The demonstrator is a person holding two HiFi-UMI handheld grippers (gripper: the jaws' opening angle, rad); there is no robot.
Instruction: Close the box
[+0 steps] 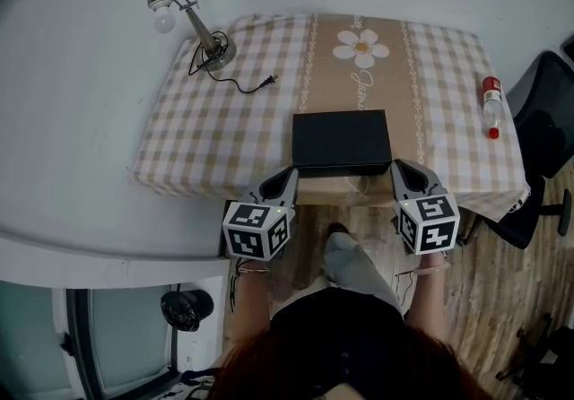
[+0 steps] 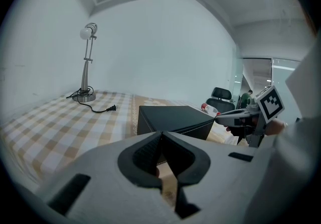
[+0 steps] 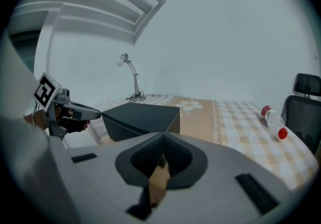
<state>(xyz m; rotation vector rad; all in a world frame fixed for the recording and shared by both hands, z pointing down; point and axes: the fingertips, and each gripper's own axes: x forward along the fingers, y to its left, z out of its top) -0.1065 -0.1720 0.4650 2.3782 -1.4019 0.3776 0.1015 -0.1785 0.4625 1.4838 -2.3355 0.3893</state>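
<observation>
A black box (image 1: 342, 140) stands near the front edge of the table, on the brown runner, its lid lying flat on top. My left gripper (image 1: 291, 174) is shut and empty, just off the box's front left corner. Off the front right corner, my right gripper (image 1: 397, 166) is also shut and holds nothing. In the left gripper view the box (image 2: 173, 118) lies just beyond the closed jaw tips (image 2: 161, 134), and the right gripper (image 2: 236, 114) shows past it. The right gripper view has the box (image 3: 141, 116) ahead of its tips (image 3: 163, 135), with the left gripper (image 3: 83, 112) at the left.
A checked cloth covers the table (image 1: 224, 138). A desk lamp (image 1: 191, 23) with a loose cable and plug (image 1: 253, 84) stands at the back left. A clear bottle with a red cap (image 1: 491, 106) lies at the right edge. A black office chair (image 1: 543, 149) is to the right.
</observation>
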